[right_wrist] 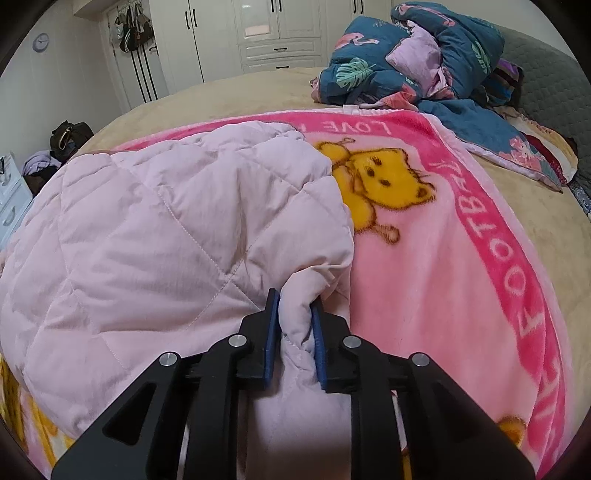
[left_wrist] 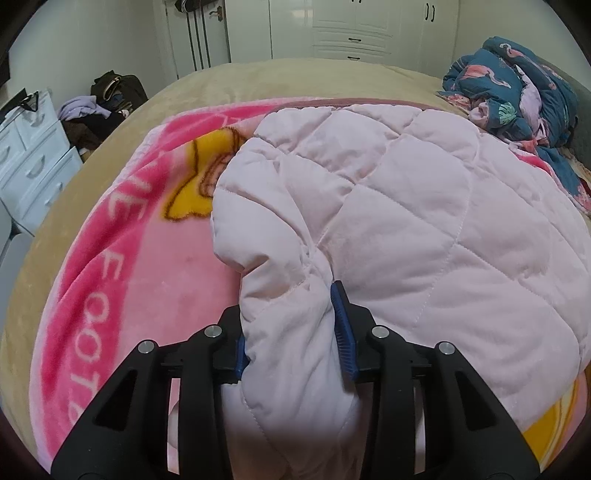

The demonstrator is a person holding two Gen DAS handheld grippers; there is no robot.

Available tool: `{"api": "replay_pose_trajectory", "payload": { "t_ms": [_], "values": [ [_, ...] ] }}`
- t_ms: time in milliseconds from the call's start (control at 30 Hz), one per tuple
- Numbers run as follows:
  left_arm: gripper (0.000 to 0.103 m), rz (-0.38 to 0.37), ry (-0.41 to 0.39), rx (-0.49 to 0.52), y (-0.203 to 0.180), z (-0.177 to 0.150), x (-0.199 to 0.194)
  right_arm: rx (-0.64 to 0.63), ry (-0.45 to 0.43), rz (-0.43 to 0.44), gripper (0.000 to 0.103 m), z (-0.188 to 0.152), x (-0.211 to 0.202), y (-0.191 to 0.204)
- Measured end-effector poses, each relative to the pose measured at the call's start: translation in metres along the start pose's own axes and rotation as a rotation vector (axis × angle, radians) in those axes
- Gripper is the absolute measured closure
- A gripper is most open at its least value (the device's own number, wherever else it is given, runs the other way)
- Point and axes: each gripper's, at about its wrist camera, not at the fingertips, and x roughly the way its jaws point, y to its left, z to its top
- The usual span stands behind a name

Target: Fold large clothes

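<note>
A home bedroom. A wide bed point(left_wrist: 258, 79) under a beige cover fills the room, with white wardrobes point(right_wrist: 258, 33) behind it. A white chest of drawers point(left_wrist: 31, 155) stands beside the bed, and bags point(right_wrist: 135, 31) hang on the door.

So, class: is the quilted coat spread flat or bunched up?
Bunched. The coat humps up on the blanket, both grippers pinching its near edge.

I am viewing a pink bear blanket point(right_wrist: 424, 266) covering the beige bed point(left_wrist: 229, 79); a blue flamingo quilt point(right_wrist: 417, 55) is lying crumpled behind.
</note>
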Motion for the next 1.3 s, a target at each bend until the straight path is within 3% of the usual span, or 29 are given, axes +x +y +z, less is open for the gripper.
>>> {"api": "replay_pose_trajectory", "payload": {
  "t_ms": [100, 167, 200, 267, 400, 533, 633, 700, 800, 867, 1067, 1200, 1300],
  "values": [
    [0.065, 0.011, 0.0, -0.003, 0.002, 0.0, -0.005, 0.01, 0.016, -0.008, 0.082, 0.003, -0.006, 0.0],
    [0.047, 0.037, 0.001, -0.008, 0.005, -0.001, -0.009, 0.008, 0.014, -0.019, 0.078, 0.006, -0.012, -0.001],
    [0.044, 0.041, 0.0, -0.013, 0.008, -0.001, -0.013, 0.008, 0.002, -0.022, 0.074, 0.006, -0.017, -0.003],
    [0.035, 0.051, -0.01, -0.017, 0.013, -0.002, -0.023, 0.023, -0.026, -0.032, 0.059, 0.006, -0.029, -0.007],
    [0.023, 0.095, -0.077, -0.003, 0.016, -0.003, -0.052, 0.037, -0.15, -0.005, 0.041, 0.007, -0.064, -0.006],
    [0.012, 0.025, -0.12, 0.011, 0.001, -0.003, -0.079, -0.006, -0.195, 0.087, 0.032, 0.002, -0.087, 0.015],
    [0.011, -0.079, -0.1, 0.048, -0.028, -0.006, -0.084, -0.062, -0.179, 0.156, 0.031, -0.004, -0.089, 0.04],
    [0.011, -0.141, -0.046, 0.056, -0.046, -0.009, -0.076, -0.098, -0.116, 0.17, 0.025, -0.009, -0.08, 0.057],
    [0.01, -0.147, 0.056, 0.064, -0.065, -0.02, -0.044, -0.112, -0.004, 0.138, 0.023, -0.017, -0.055, 0.07],
    [0.008, -0.161, 0.073, 0.022, -0.062, -0.028, -0.029, -0.089, 0.038, 0.133, 0.015, -0.022, -0.039, 0.067],
    [0.008, -0.182, 0.051, -0.024, -0.052, -0.032, -0.043, -0.017, 0.004, 0.17, 0.013, -0.024, -0.054, 0.057],
    [0.008, -0.206, 0.011, -0.123, -0.031, -0.04, -0.071, 0.094, -0.078, 0.188, 0.005, -0.04, -0.088, 0.036],
    [0.008, -0.249, 0.02, -0.216, -0.014, -0.05, -0.081, 0.195, -0.09, 0.209, 0.005, -0.056, -0.105, 0.015]
  ]
}}
